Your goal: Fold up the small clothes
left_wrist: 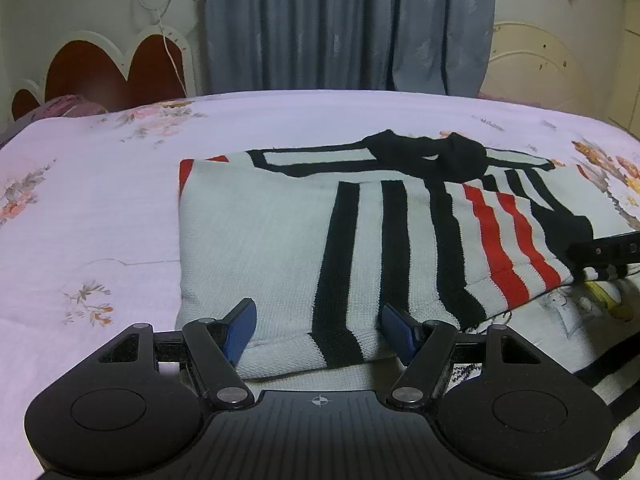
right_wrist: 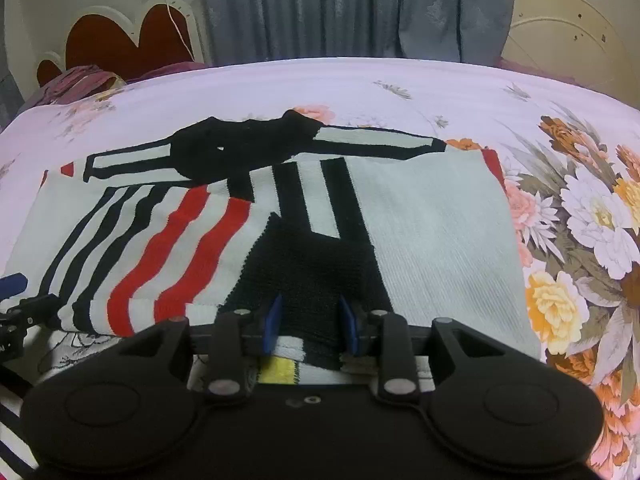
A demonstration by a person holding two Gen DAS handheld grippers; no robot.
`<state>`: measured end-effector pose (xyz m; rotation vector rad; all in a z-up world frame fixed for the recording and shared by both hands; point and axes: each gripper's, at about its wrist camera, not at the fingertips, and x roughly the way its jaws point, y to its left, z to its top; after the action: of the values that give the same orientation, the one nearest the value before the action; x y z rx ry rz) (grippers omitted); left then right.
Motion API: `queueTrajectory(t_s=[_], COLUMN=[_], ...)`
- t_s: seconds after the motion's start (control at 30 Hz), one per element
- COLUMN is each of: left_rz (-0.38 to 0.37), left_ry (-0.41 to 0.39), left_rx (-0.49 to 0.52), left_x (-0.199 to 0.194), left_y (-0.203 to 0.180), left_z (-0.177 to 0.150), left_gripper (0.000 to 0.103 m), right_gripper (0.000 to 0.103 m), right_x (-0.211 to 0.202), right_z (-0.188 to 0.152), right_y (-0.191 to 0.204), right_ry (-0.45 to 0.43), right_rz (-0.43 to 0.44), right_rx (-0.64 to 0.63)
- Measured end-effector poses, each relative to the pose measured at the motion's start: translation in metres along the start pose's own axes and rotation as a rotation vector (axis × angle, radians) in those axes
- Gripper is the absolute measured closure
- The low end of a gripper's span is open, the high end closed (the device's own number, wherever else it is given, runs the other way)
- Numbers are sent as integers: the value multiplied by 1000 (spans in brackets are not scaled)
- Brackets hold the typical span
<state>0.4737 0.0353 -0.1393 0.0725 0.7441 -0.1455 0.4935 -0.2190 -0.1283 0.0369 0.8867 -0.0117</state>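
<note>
A white knitted sweater (left_wrist: 260, 240) with black and red stripes lies flat on the bed, its black collar (left_wrist: 432, 156) at the far side. One striped sleeve (right_wrist: 168, 248) is laid across the body. My right gripper (right_wrist: 310, 322) is shut on that sleeve's black cuff (right_wrist: 312, 272), which bunches between the blue pads; in the left wrist view it shows at the right edge, right gripper (left_wrist: 592, 254). My left gripper (left_wrist: 322, 330) stands open over the sweater's near hem, a black stripe between its wide-apart pads. Its blue fingertip (right_wrist: 12, 284) peeks in at the left of the right wrist view.
The bed sheet (left_wrist: 100, 200) is pale lilac with big flowers (right_wrist: 592, 216) on the right. Another garment (right_wrist: 278, 372), white with yellow and dark stripes, lies under the near edge. A red heart-shaped headboard (left_wrist: 120, 68), a purple pillow (left_wrist: 68, 106) and grey curtains (left_wrist: 340, 24) stand beyond.
</note>
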Motion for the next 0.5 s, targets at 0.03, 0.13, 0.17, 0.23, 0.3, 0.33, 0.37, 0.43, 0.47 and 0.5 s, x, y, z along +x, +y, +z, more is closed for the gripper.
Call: queueTrajectory(t_s=[0.03,0.13,0.17,0.23,0.3,0.33,0.37,0.43,0.47,0.5], left_rz=[4,23,26,28,57,65,67,82,85,89], left_ry=[0,11,15,22,20,10,-3,-17,-14,-11], left_rx=[1,16,18,29,41,38,31,17,17,19], left_x=[0,1,1,2,-4,-11,-17,-32,-39,-46], left_y=[-1,-5,-5,-7,-9,-10,-9,-9,-9,-9], left_z=[0,2,3,5,6,6,5,0,-4,-8], left_gripper=[34,34,33,24,21,18,14,12,12,12], right_gripper=[74,73,71,62,44,47,48,50,52,53], right_x=[0,0,0,-1,-5,-13,-22,-37,-45,-53], right_z=[0,-1,-1,0,1,0,-3,-11,-17,-22], right_y=[0,0,0,-1,-3,-8,-14,-24,-30,-36], right_ry=[-2,-4,-2,2,12,0,-14,-26,-35,-39], right_rz=[2,8,10,13,-13,7,34,41,41,40], right_rx=[-2,-14,-20,-25,-26,-15,0,8,11,18])
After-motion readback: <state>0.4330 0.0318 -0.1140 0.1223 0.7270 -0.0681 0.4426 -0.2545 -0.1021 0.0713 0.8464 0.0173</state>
